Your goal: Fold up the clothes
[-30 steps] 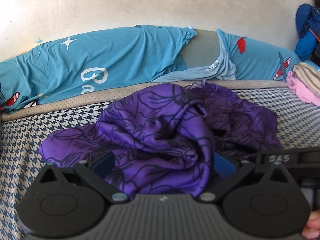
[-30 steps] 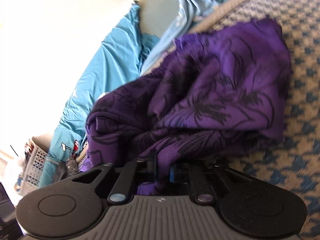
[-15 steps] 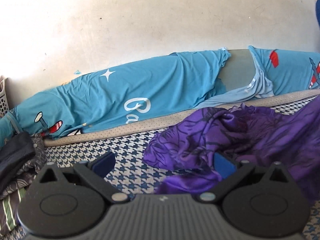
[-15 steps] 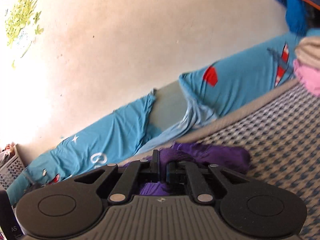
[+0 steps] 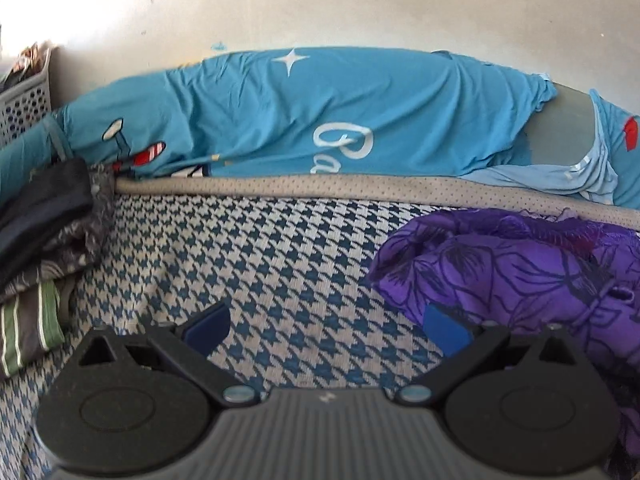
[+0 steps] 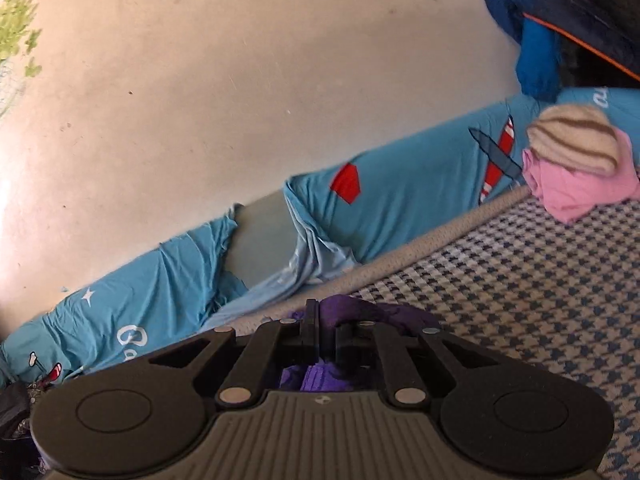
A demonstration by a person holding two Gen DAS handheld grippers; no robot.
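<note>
A crumpled purple garment (image 5: 520,276) with a dark floral print lies on the houndstooth bed cover (image 5: 280,264), at the right of the left wrist view. My left gripper (image 5: 326,326) is open over bare cover, its right blue pad (image 5: 446,330) touching the garment's edge. In the right wrist view my right gripper (image 6: 328,334) is shut on the purple garment (image 6: 368,312), a bunch of which shows between and behind the fingers; the rest is hidden by the gripper body.
A blue printed bolster (image 5: 320,116) runs along the wall. Folded dark and striped clothes (image 5: 36,248) are stacked at the left, with a white basket (image 5: 24,104) behind. A pink and beige pile (image 6: 576,168) sits at the right, dark blue clothing (image 6: 560,20) hanging above.
My left gripper has swung left, off the purple garment, which now lies at its right. My right gripper has tilted up toward the wall, still clamped on the fabric.
</note>
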